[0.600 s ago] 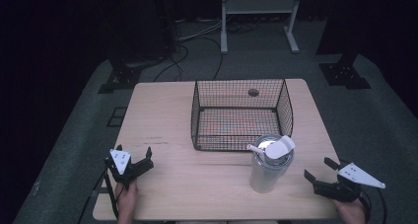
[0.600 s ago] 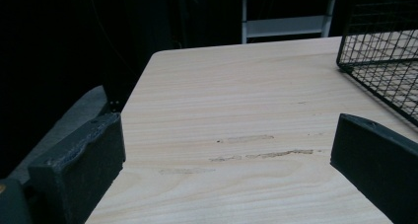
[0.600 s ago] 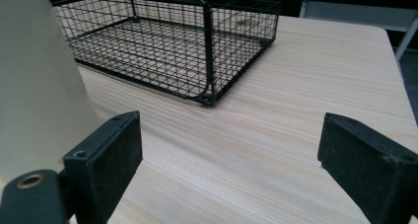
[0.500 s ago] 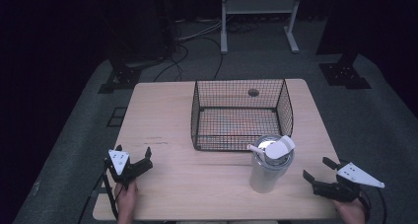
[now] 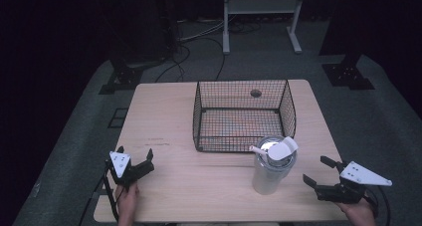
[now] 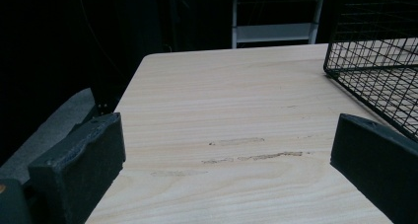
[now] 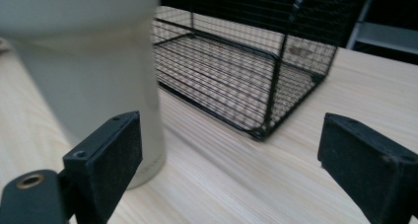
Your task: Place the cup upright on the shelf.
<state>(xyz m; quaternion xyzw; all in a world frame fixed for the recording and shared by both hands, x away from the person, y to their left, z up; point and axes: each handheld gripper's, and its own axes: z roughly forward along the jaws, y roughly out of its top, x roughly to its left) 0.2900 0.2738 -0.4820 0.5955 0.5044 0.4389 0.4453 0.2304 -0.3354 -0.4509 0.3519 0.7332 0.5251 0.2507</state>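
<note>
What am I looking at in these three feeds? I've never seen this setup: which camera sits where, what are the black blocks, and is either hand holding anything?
No robot here: a person holds a two-jaw gripper in each hand. The high view looks down on a wooden table; the left gripper and right gripper come in at the bottom. The other two feeds ride on the grippers; the black blocks are each one's own jaws. On the table stand a black wire basket and, just in front of it, a pale tumbler with its flip lid open. Both grippers are open and hold nothing. The right gripper view shows the tumbler close by, not between the jaws.
</note>
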